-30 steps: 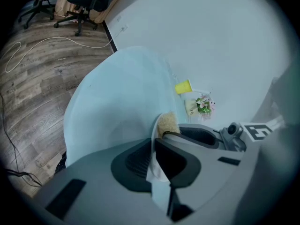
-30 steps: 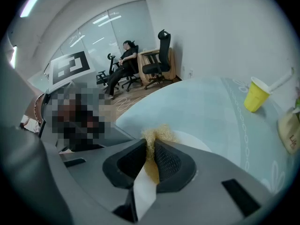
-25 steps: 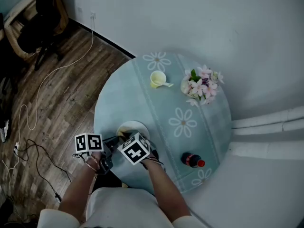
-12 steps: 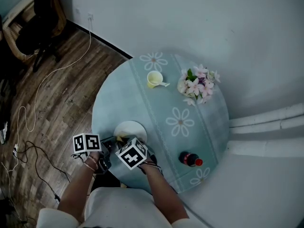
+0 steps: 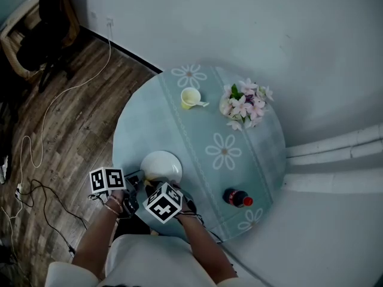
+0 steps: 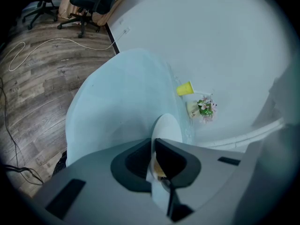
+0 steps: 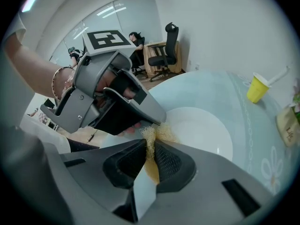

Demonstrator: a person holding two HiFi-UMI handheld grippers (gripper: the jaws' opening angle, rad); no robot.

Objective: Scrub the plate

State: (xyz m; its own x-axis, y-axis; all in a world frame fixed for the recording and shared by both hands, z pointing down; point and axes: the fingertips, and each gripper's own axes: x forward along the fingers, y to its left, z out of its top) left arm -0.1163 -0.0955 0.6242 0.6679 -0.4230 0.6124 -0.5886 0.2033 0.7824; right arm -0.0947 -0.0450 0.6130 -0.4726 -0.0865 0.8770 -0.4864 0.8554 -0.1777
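Note:
A white plate point(image 5: 161, 165) lies near the front left edge of the round table point(image 5: 149, 121). My left gripper point(image 5: 141, 178) is shut on the plate's near rim; in the left gripper view the plate point(image 6: 167, 128) runs edge-on between its jaws point(image 6: 153, 143). My right gripper point(image 5: 154, 188), under its marker cube, is shut on a yellow scrubber. In the right gripper view the scrubber point(image 7: 152, 136) sticks out of the jaws point(image 7: 151, 143) and touches the plate point(image 7: 201, 131) at its near rim, right beside the left gripper point(image 7: 115, 100).
A yellow cup point(image 5: 190, 97) and a pot of pink flowers point(image 5: 243, 106) stand at the far side of the table. A cola bottle point(image 5: 237, 198) lies near the right front edge. Cables point(image 5: 42, 130) trail over the wood floor and an office chair point(image 5: 42, 23) stands far left.
My right gripper has slid back across the plate toward the person, uncovering more of its white surface. The left gripper keeps its hold on the rim.

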